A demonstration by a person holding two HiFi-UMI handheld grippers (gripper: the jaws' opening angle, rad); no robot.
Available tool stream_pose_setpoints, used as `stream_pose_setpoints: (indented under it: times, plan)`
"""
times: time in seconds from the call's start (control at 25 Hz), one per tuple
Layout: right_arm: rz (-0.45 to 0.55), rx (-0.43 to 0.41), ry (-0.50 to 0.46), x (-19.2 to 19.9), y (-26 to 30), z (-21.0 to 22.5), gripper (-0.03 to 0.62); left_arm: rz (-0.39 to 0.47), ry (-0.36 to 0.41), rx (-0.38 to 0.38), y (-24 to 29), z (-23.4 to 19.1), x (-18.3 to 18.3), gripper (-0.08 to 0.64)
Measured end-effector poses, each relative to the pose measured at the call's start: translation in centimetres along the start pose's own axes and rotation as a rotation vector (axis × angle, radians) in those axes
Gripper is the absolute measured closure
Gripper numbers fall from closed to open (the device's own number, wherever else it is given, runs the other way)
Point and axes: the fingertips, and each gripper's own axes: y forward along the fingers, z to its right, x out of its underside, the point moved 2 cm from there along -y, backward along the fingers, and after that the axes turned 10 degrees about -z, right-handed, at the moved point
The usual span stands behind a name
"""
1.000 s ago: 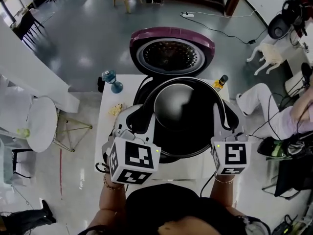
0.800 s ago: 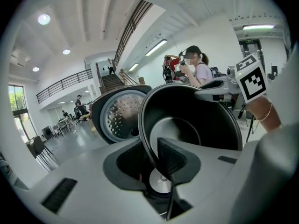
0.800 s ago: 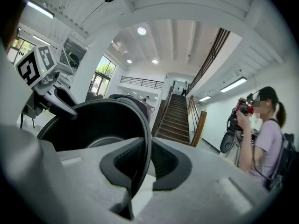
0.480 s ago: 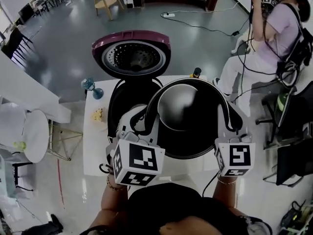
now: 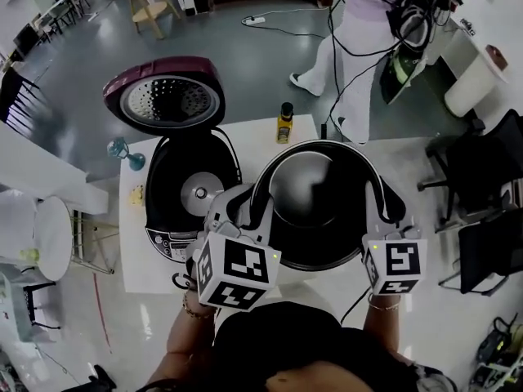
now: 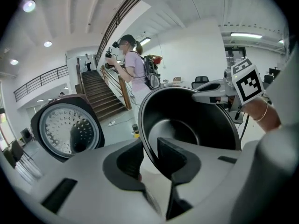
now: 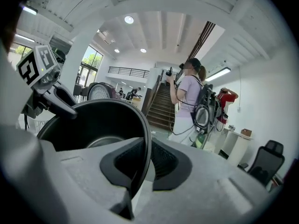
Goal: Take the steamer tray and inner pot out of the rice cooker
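Note:
The black inner pot (image 5: 315, 202) hangs above the white table (image 5: 260, 137), just right of the open rice cooker (image 5: 167, 188). My left gripper (image 5: 245, 209) is shut on the pot's left rim and my right gripper (image 5: 384, 209) on its right rim. In the left gripper view the rim (image 6: 145, 139) runs between the pads of the left gripper (image 6: 148, 155), and the right gripper (image 6: 233, 85) shows across the pot. In the right gripper view the pot's wall (image 7: 93, 125) is pinched by the right gripper (image 7: 148, 164). The cooker's cavity shows its round heating plate (image 5: 200, 193).
The cooker's maroon lid (image 5: 167, 100) stands open at the back. A small bottle (image 5: 286, 123) stands at the table's far edge, a blue glass piece (image 5: 122, 149) at its left corner. A person (image 5: 359, 23) with cables stands beyond the table. Office chairs (image 5: 482, 211) are at right.
The pot, held by both grippers, has travelled rightward off the cooker, which now stands uncovered to its left. The person in the background has come closer to the table's far side.

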Motion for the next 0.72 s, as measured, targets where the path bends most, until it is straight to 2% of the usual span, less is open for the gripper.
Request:
stream_pose_setpoints:
  times: [0.16,0.32,0.44,0.72]
  plan:
    - [-0.049,-0.014,-0.004,2.5,0.0,0.7,0.543,-0.060,-0.016,0.000,1.6,2.0,1.2,0.466]
    - [-0.114,-0.073,0.020,5.2,0.0,0.3,0.546,-0.124,-0.045,0.027,2.5,3.9,3.1,0.467]
    - [-0.169,-0.116,0.059,7.7,-0.2,-0.2,0.549,-0.180,-0.055,0.049,3.2,5.5,5.1,0.468]
    - [-0.269,-0.190,0.075,12.6,-0.1,-1.6,0.555,-0.278,-0.118,0.094,4.9,8.6,9.9,0.469]
